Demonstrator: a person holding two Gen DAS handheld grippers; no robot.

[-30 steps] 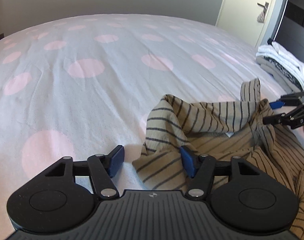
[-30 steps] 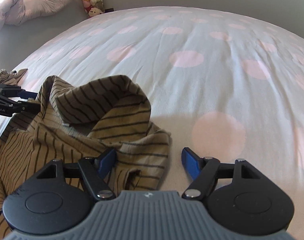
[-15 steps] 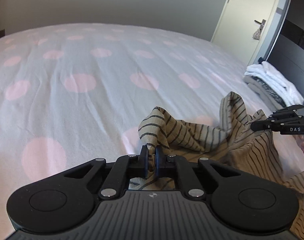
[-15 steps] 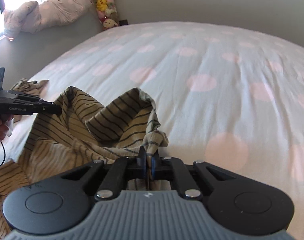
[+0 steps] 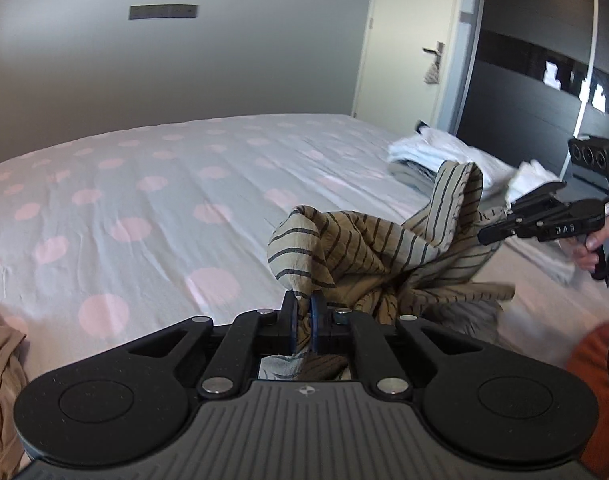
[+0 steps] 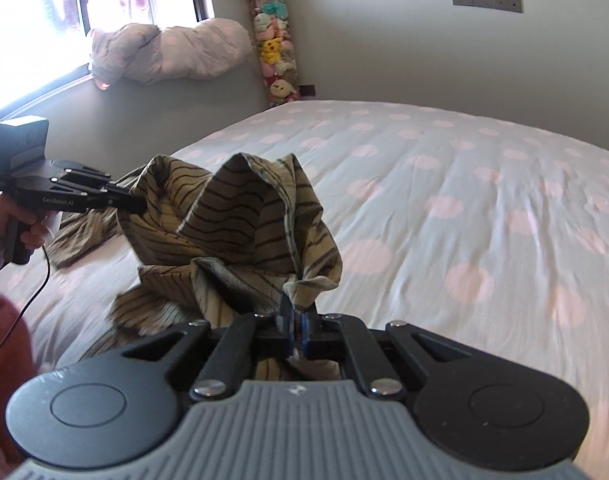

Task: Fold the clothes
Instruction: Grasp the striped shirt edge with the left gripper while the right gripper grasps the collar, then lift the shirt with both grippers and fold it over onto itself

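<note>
Holding striped shirt (image 5: 368, 248) bunched above polka-dot bed (image 5: 144, 208), my left claw (image 5: 302, 322) and right claw (image 6: 294, 326) each clamped on edge. Fabric soft, light, floppy; I'd grip shoulder seams, spread taut.

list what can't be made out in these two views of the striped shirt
- Shirt shape: bunched, so sleeves and collar cannot be told apart in either view.
- Its gripped edges: hidden between the pads of the left claw and right claw.
- Its lower part: hidden behind the claw bodies.
- Folded pile, left view: small, blurred; items uncountable.
- Brown cloth: cut off by the left edge.
</note>
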